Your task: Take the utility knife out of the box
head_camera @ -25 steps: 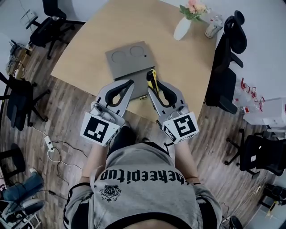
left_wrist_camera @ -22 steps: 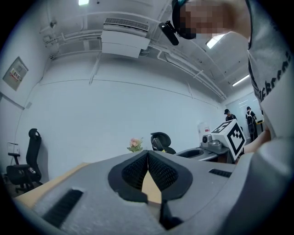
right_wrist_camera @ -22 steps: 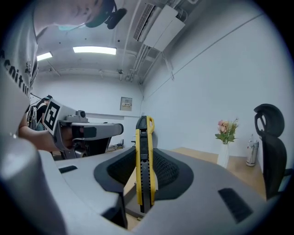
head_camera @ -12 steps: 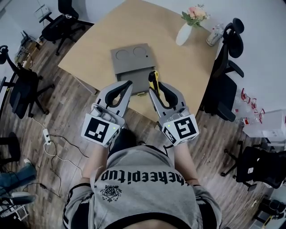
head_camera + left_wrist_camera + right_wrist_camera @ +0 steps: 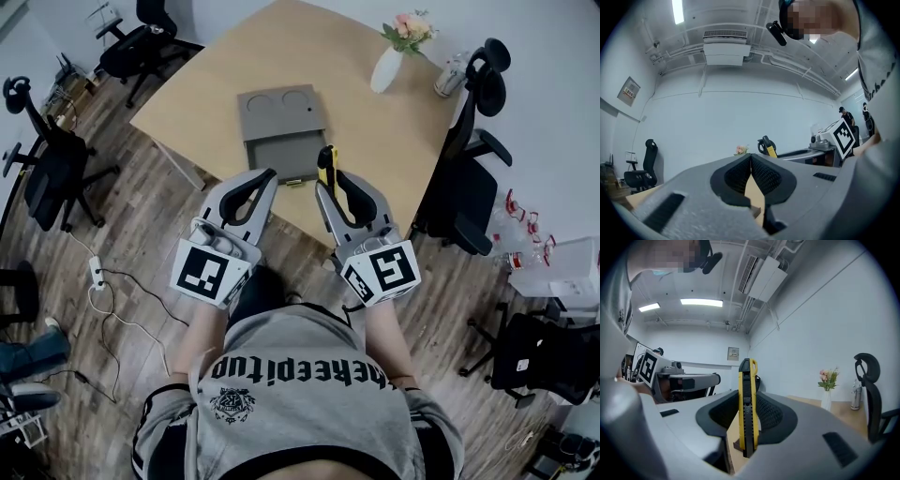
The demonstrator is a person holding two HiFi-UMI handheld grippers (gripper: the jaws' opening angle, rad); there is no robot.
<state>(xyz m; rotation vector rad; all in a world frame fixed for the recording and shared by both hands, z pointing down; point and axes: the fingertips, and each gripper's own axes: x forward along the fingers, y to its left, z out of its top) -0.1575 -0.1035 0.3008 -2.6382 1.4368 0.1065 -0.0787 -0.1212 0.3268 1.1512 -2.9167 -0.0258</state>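
The yellow and black utility knife (image 5: 325, 165) stands between the jaws of my right gripper (image 5: 327, 184), which is shut on it. In the right gripper view the knife (image 5: 746, 404) rises upright from the pads. It hangs over the table's near edge, just right of the open grey box (image 5: 284, 150), whose lid (image 5: 279, 105) lies flat behind the tray. My left gripper (image 5: 270, 176) hovers beside the right one, near the box's front. Its pads meet with nothing between them (image 5: 751, 157). From the left gripper view the knife (image 5: 769, 149) shows to the right.
A white vase of flowers (image 5: 386, 62) and a small jar (image 5: 451, 54) stand at the wooden table's (image 5: 384, 141) far right corner. Office chairs (image 5: 478, 159) ring the table. A power strip and cables (image 5: 98, 281) lie on the wooden floor at the left.
Both grippers have drawn back from the box toward the table's near edge and risen a little. The knife, earlier over the tray's right side, is now clear of the box.
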